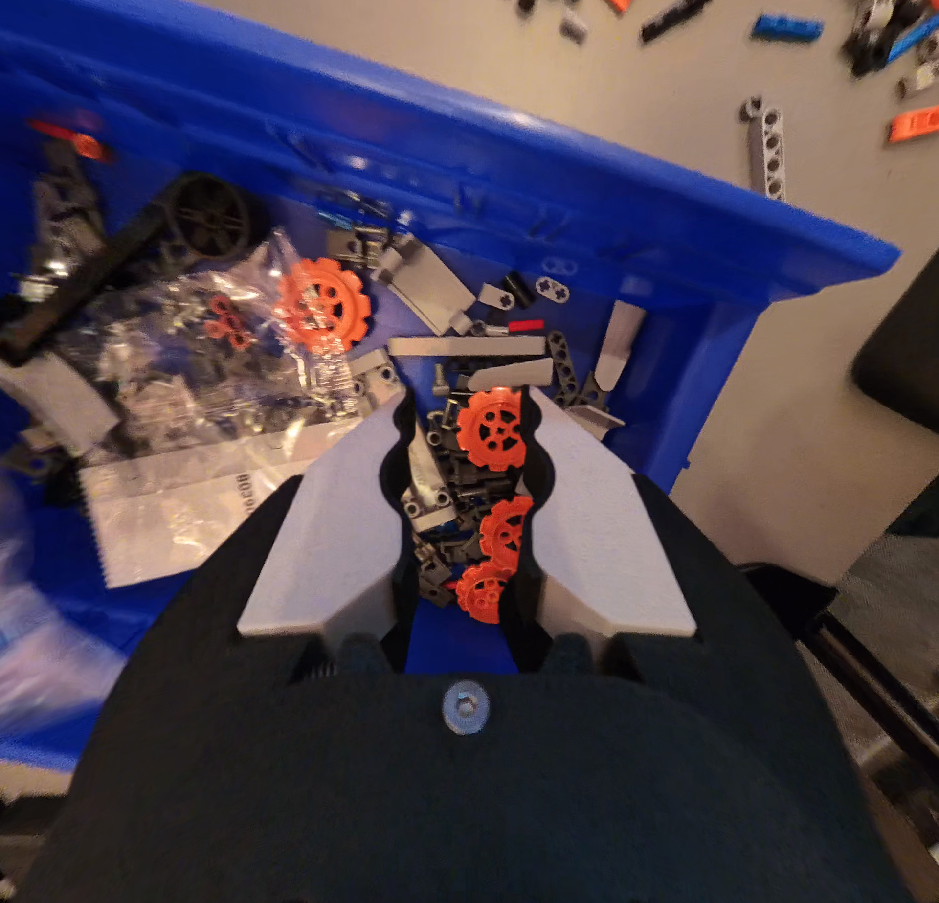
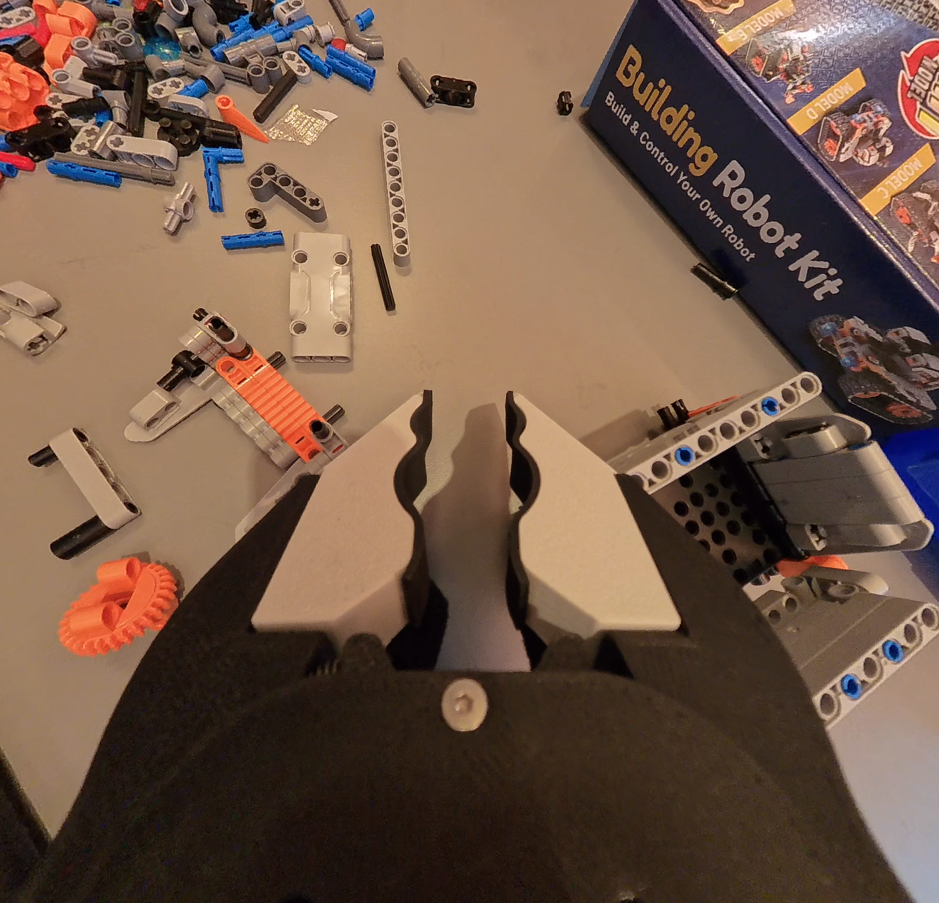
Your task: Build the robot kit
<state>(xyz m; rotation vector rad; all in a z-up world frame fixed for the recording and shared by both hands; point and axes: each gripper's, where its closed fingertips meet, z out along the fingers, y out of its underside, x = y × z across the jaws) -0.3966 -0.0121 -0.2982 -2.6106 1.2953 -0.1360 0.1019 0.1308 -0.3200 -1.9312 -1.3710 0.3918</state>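
The left gripper (image 1: 470,396) hangs over a blue bin (image 1: 508,167) full of small building parts. Its jaws are partly open and hold nothing. An orange gear (image 1: 490,429) lies in the bin, seen in the gap between them, mid frame.

The right gripper (image 2: 468,396) is over the gray bench (image 2: 508,218). Its jaws are partly open too, with a pale gray piece (image 2: 477,523) between them; I cannot tell if they pinch it. A half-built model (image 2: 762,482) sits at the right.

Orange toothed wheels (image 1: 492,429) are seen in a blue bin (image 1: 508,177) among grey and black pieces. An orange ribbed piece (image 2: 269,396) and blue pins (image 2: 252,240) are scattered on a beige-grey surface (image 2: 508,268), beside a dark blue box (image 2: 762,192).
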